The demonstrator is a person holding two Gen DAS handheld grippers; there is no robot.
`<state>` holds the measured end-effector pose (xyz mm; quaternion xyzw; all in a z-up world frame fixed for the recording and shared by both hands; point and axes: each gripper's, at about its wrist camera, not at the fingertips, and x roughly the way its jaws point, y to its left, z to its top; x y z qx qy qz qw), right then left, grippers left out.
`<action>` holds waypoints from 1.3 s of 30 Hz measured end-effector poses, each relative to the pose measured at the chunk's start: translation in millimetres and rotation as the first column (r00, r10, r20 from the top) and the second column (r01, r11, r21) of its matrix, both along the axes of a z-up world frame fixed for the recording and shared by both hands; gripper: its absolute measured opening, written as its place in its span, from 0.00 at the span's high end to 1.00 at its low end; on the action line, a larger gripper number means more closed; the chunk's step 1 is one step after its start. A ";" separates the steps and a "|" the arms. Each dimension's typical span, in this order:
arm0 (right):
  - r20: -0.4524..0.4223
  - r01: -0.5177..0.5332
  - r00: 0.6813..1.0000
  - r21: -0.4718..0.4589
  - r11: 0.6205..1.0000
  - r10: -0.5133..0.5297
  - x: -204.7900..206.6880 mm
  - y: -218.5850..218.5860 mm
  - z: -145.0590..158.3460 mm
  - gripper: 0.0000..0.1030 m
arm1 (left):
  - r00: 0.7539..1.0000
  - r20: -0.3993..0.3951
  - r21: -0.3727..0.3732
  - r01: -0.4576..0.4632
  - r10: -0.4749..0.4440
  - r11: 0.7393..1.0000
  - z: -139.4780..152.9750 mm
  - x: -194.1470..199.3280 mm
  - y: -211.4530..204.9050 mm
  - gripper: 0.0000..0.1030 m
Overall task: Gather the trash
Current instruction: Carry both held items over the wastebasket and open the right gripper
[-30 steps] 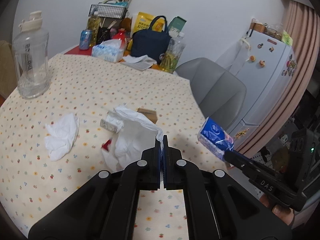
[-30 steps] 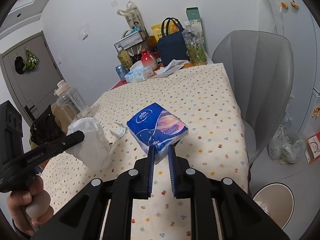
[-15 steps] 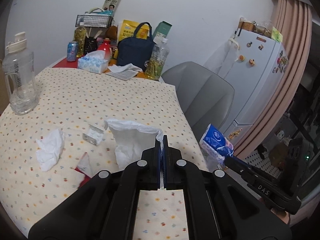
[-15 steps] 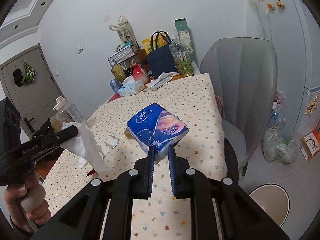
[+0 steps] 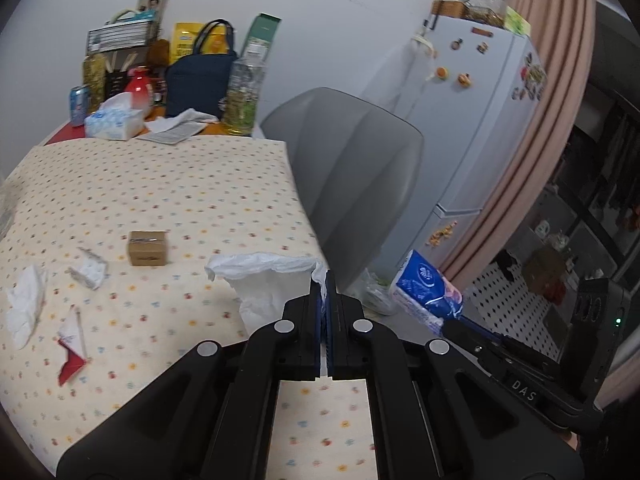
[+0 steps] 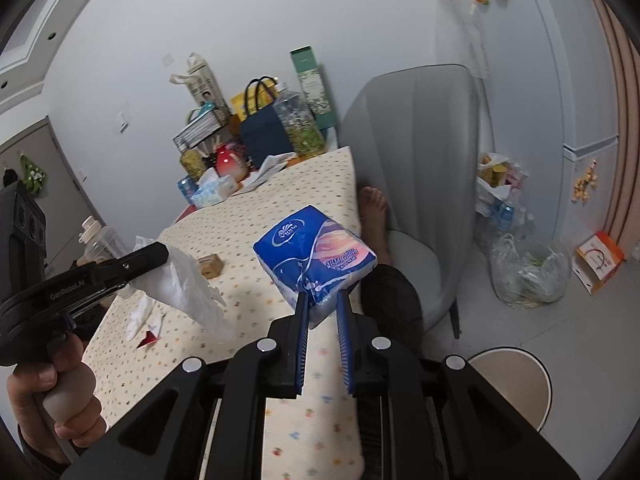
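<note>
**Two pieces lifted, several scraps left on the cloth**

Kitchen clutter lines the far wall, and a tabletop (image 5: pixel 168 184) under a cream cloth dotted with small flowers fills the left of both views, with a grey padded chair (image 5: pixel 360 168) at its far right corner.

Both hands are loaded. The left gripper (image 5: pixel 322 280) has its jaws pressed together on a corner of a crumpled white tissue (image 5: pixel 268 284), which hangs clear above the near edge of the cloth. The right gripper (image 6: pixel 323 300) has its jaws clamped on the lower end of a blue plastic pack of tissues (image 6: pixel 316 252); the pack juts up and sits off the right edge of the tabletop, over the floor side.

On the floor, at about 5 o'clock in the right wrist view, the round rim of a beige bin (image 6: pixel 508 376) shows. It is probably where both pieces are headed, and neither is over it yet.

Left behind on the cloth, seen from the left wrist: a second crumpled white tissue (image 5: pixel 24 308) at 9 o'clock, a small crushed white wrapper (image 5: pixel 90 272) just inward of it, a red and white torn packet (image 5: pixel 72 340) nearer the front edge, and a small brown cardboard box (image 5: pixel 147 248) toward the middle. Whether the box counts as rubbish cannot be told.

By this reading the job is under halfway: two items in hand, none seen dropped, three or four to fetch.
</note>
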<state>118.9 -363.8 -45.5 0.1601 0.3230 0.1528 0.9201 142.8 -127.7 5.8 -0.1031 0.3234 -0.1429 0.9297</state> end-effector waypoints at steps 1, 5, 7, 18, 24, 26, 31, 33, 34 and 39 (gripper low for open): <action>-0.004 0.010 1.000 0.001 1.000 -0.010 0.2 -5.9 -1.5 0.86 | 1.000 -0.001 0.003 0.017 -0.017 1.000 -0.2 1.8 -9.8 0.98; -0.020 0.059 0.998 0.002 0.998 -0.059 -1.7 -33.5 -11.2 0.86 | 0.998 -0.007 0.008 0.066 -0.066 0.998 -0.7 6.6 -36.3 0.98; -0.030 0.080 0.996 -0.004 0.997 -0.080 -3.7 -47.1 -17.7 0.86 | 0.996 -0.010 0.014 0.092 -0.091 0.996 -2.4 8.4 -51.0 0.98; -0.124 0.191 0.973 -0.032 0.981 -0.193 -11.6 -119.7 -70.4 0.85 | 0.979 -0.074 0.051 0.195 -0.191 0.979 -26.1 25.0 -120.7 0.98; -0.180 0.232 0.956 -0.029 0.972 -0.233 -11.9 -150.4 -98.9 0.77 | 0.963 -0.117 0.073 0.254 -0.244 0.965 -41.9 32.6 -159.5 0.98; -0.207 0.242 0.947 -0.043 0.969 -0.245 -10.3 -155.3 -114.0 0.50 | 0.956 -0.133 0.080 0.272 -0.260 0.959 -47.5 34.1 -171.7 0.98; -0.260 0.274 0.925 -0.047 0.961 -0.277 -13.4 -170.7 -142.6 0.39 | 0.941 -0.172 0.099 0.310 -0.290 0.946 -63.0 33.9 -194.7 0.98; -0.266 0.301 0.915 -0.047 0.953 -0.302 -14.7 -178.6 -146.5 0.29 | 0.936 -0.187 0.103 0.320 -0.298 0.942 -68.7 34.5 -201.1 0.98; -0.263 0.316 0.911 -0.049 0.948 -0.317 -16.6 -183.9 -147.1 0.27 | 0.933 -0.194 0.105 0.326 -0.302 0.940 -71.4 34.7 -205.3 0.98; -0.243 0.380 0.894 -0.037 0.924 -0.377 -25.0 -209.1 -142.4 0.14 | 0.916 -0.225 0.107 0.361 -0.331 0.926 -82.7 36.6 -225.6 0.98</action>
